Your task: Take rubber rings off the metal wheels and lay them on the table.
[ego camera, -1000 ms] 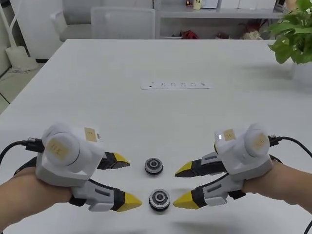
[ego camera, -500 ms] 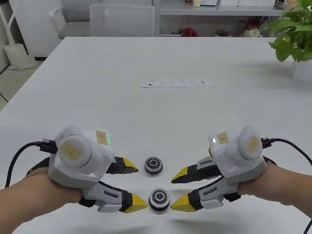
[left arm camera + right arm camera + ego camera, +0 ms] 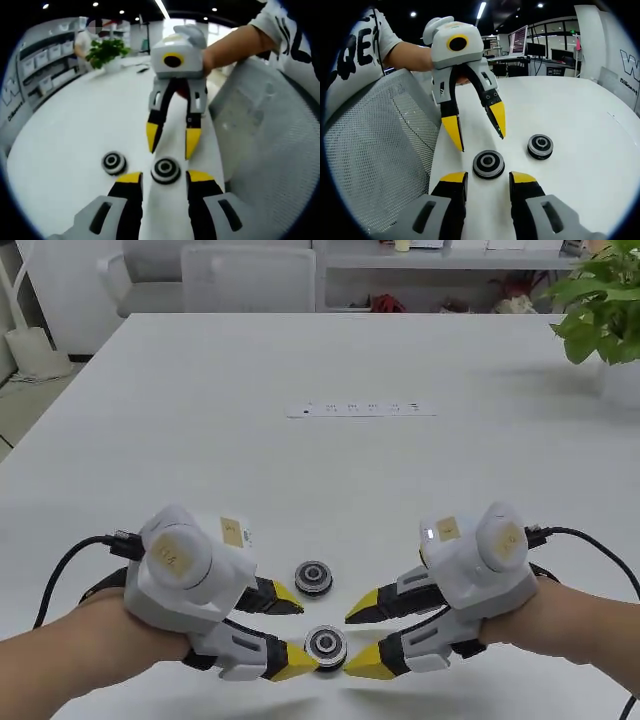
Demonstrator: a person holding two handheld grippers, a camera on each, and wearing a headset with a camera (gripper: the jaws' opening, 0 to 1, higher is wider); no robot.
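Observation:
Two small metal wheels with black rubber rings lie flat on the white table (image 3: 330, 480). The near wheel (image 3: 325, 643) sits between the two grippers, the far wheel (image 3: 313, 578) just behind it. My left gripper (image 3: 295, 632) comes in from the left, open, its yellow tips on either side of the near wheel (image 3: 165, 170). My right gripper (image 3: 352, 640) faces it from the right, open, with the same wheel (image 3: 488, 164) just ahead of its tips. Neither gripper holds anything. The far wheel (image 3: 114, 162) (image 3: 540, 146) lies off to one side.
A white power strip (image 3: 362, 409) lies mid-table. A potted plant (image 3: 600, 310) stands at the far right. A chair (image 3: 250, 275) stands behind the far edge. Black cables (image 3: 590, 540) trail from both grippers. The table's near edge is close behind the hands.
Both grippers have moved inward toward the near wheel, so the gap between their tips has narrowed. The wheels have not moved.

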